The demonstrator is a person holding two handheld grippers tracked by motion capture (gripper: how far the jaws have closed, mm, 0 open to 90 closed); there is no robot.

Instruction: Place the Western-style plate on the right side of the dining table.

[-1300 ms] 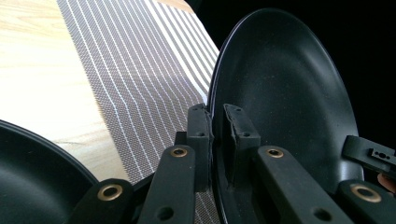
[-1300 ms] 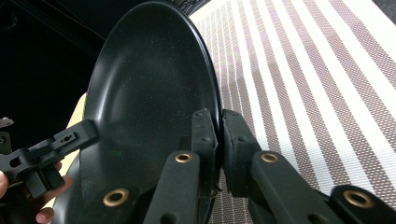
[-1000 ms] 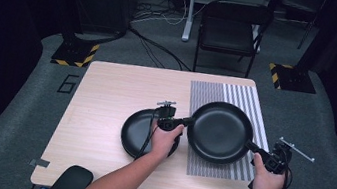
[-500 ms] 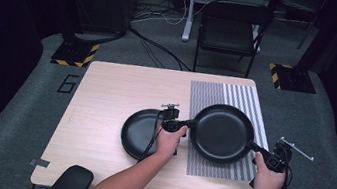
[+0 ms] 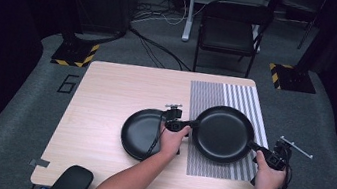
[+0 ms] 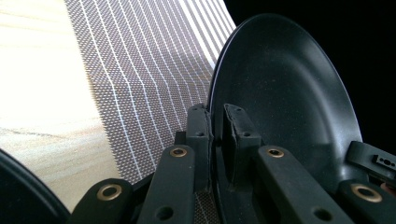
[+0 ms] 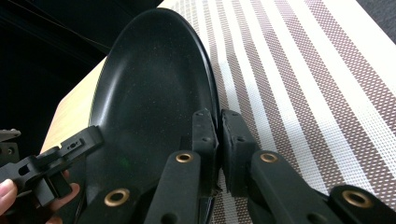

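A large black plate (image 5: pixel 224 133) sits over the striped mat (image 5: pixel 241 100), held at opposite rims by both grippers. My left gripper (image 5: pixel 192 125) is shut on its left rim, and my right gripper (image 5: pixel 254 147) is shut on its right rim. In the left gripper view the jaws pinch the rim of the black plate (image 6: pixel 289 102) at the left gripper (image 6: pixel 215 135). In the right gripper view the right gripper (image 7: pixel 218 135) clamps the black plate (image 7: pixel 154 93), with the left gripper (image 7: pixel 51 163) across it. I cannot tell if the plate touches the mat.
A second, smaller black plate (image 5: pixel 143 133) lies on the wooden table (image 5: pixel 116 92), just left of my left hand. A black chair (image 5: pixel 229 30) stands beyond the table's far edge. A black rounded object (image 5: pixel 69 183) sits at the near left corner.
The large plate and both hands have shifted slightly to the right over the mat. Both grips remain the same.
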